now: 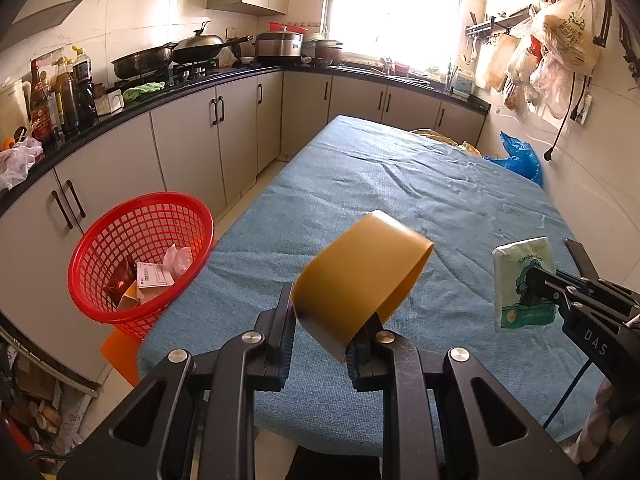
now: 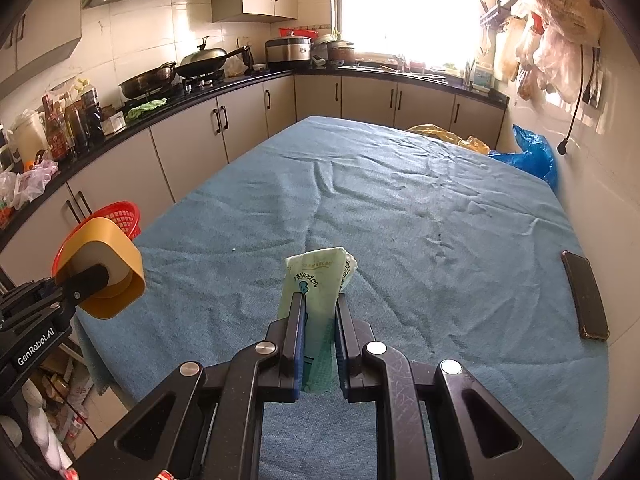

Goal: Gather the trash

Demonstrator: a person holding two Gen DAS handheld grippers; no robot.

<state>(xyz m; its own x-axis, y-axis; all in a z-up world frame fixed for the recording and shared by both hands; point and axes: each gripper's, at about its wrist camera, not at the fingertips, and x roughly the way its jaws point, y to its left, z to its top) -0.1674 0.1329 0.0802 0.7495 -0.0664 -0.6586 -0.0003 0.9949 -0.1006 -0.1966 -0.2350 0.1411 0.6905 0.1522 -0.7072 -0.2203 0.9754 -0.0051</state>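
Kitchen cabinets and a cluttered counter run along the left and far sides, and a worktop point(image 2: 400, 208) covered in wrinkled blue cloth fills the middle. Raised above its near end, the left tongs point(image 1: 324, 316) are clamped on a yellow tape roll point(image 1: 360, 276), squeezing the ring into a flattened oval. The right tongs point(image 2: 320, 312) are drawn narrow on a green tissue packet point(image 2: 316, 280), likewise held off the cloth. A red basket point(image 1: 140, 256) sits beside the worktop's left edge, lower than the cloth, already holding a few cartons and crumpled paper. A dark phone point(image 2: 586, 296) lies near the right edge, well apart from both tools.

Judging by this, both pieces are on their way to the basket. The roll is pinched only at its rim and looks springy, so it could pop free if the grip loosens early and roll off the cloth to the floor. The packet is soft and could slip. The basket is light and tilted, so a knock from either tool may tip it.
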